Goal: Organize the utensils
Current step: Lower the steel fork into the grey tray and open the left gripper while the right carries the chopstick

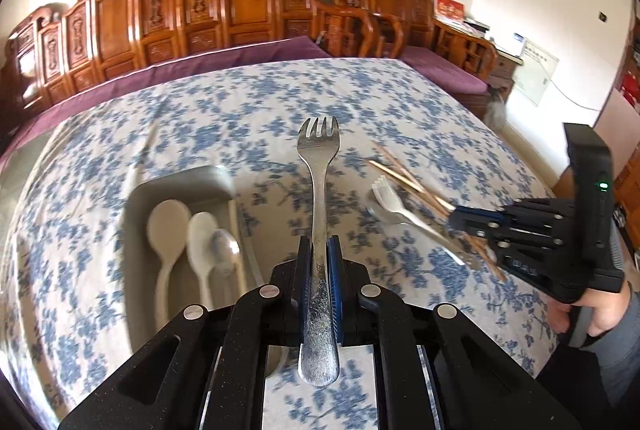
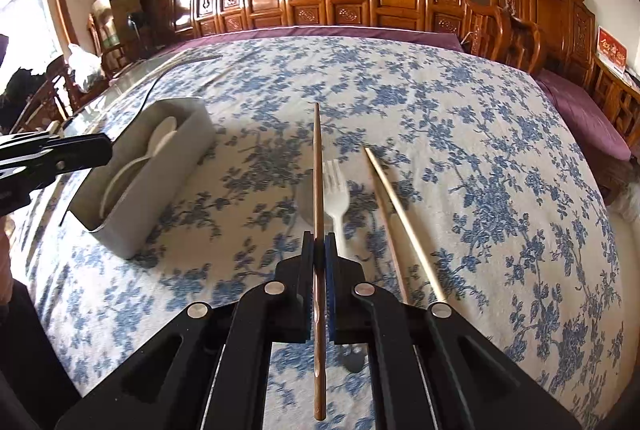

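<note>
Metal fork (image 1: 319, 189) in left tongs (image 1: 319, 250), three spoons (image 1: 200, 242) in tray (image 1: 138, 197)

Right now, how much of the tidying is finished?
Done: three spoons lie in the grey tray. In hand: the left claw grips a metal fork, the right claw a brown chopstick. Left: the white fork and a pale chopstick.

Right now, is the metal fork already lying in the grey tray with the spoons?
No, the metal fork is clamped in the left gripper above the tablecloth, beside the grey tray.
</note>
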A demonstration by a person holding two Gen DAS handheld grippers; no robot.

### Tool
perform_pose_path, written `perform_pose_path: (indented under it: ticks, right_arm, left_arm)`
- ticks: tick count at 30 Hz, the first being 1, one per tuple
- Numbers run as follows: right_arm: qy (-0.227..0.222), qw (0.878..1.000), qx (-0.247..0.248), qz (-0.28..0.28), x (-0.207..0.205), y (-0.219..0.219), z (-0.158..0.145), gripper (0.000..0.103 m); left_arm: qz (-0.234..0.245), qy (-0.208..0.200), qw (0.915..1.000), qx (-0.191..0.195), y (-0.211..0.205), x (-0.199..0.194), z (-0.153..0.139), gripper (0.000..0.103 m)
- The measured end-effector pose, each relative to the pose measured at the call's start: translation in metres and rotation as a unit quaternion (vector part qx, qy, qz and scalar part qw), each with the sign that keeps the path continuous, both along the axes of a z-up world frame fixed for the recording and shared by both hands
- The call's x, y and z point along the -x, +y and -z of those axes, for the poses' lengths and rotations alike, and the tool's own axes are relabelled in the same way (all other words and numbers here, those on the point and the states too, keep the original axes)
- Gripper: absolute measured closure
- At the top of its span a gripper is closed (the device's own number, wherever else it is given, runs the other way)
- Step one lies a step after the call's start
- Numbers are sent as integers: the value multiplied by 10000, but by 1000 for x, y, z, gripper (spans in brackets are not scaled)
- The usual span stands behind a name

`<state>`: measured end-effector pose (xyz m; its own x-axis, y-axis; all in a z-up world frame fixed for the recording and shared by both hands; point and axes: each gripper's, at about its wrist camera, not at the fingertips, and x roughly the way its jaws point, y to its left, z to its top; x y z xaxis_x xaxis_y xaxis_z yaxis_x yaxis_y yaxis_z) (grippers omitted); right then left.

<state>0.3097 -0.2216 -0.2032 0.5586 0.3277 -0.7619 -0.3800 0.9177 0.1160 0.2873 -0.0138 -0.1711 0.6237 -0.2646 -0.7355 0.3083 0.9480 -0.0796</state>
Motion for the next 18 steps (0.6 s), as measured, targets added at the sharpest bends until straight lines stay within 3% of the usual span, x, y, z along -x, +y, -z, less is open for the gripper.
perform_pose_path:
  ticks: [10, 18]
  right_arm:
    - [-160, 9995, -83, -276, 19, 20, -21, 97]
    - [-256, 9981, -14, -559, 34, 49, -31, 97]
  left_arm:
    - [-365, 74, 9989, -277, 36, 6, 0, 95]
    - [-713, 232, 9965, -370, 64, -2, 19, 95]
